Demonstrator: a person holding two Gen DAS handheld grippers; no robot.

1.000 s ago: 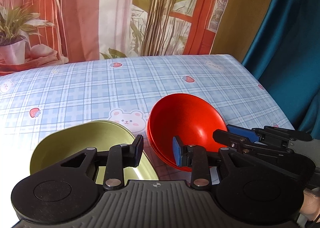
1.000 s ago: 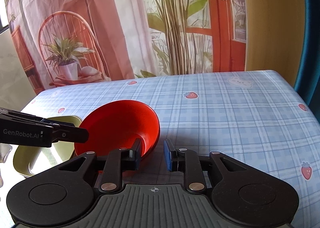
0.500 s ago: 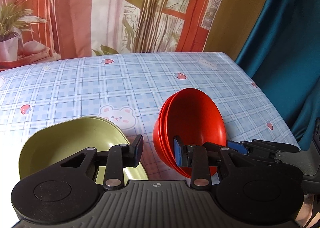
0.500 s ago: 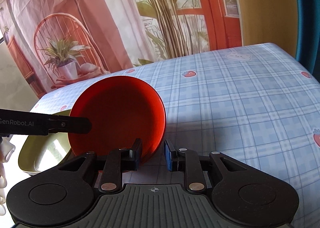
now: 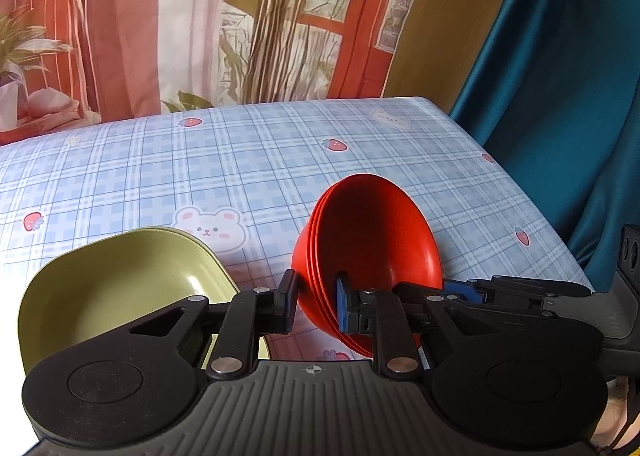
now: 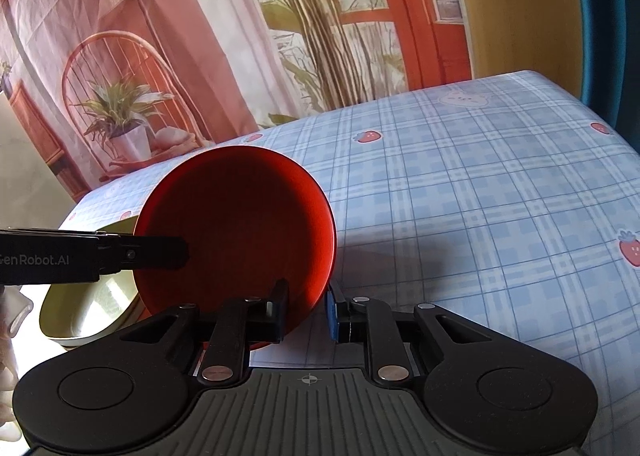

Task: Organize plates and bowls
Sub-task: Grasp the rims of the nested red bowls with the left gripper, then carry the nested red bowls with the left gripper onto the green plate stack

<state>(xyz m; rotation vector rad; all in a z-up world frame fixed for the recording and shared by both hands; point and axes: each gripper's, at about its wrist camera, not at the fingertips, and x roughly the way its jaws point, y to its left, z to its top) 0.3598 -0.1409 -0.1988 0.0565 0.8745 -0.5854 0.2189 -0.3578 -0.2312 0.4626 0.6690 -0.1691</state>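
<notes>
The red bowls (image 5: 372, 240) are a nested stack, glossy orange-red plastic with smooth, round, deep walls; the left wrist view shows several rims layered closely along the stack's left edge. The stack is tipped steeply on its side, its open mouth facing the cameras, its lower edge near the blue plaid cloth that covers the bench (image 5: 240, 167).

The right hand-held gripper (image 6: 306, 310) is clamped on the red bowls: its black left finger lies inside the bowl and its blue-padded finger presses the outer wall at the lower rim. The left hand-held gripper (image 5: 316, 304) stands apart. Its blue pad sits inside the stack's lower rim and its black finger is outside, with a visible gap between that finger and the bowl wall.

Just beside the stack, to its left, a pale green dish (image 5: 120, 288) with rounded corners and a shiny interior sits on the cloth, partly hidden by the left hand-held gripper's body.
</notes>
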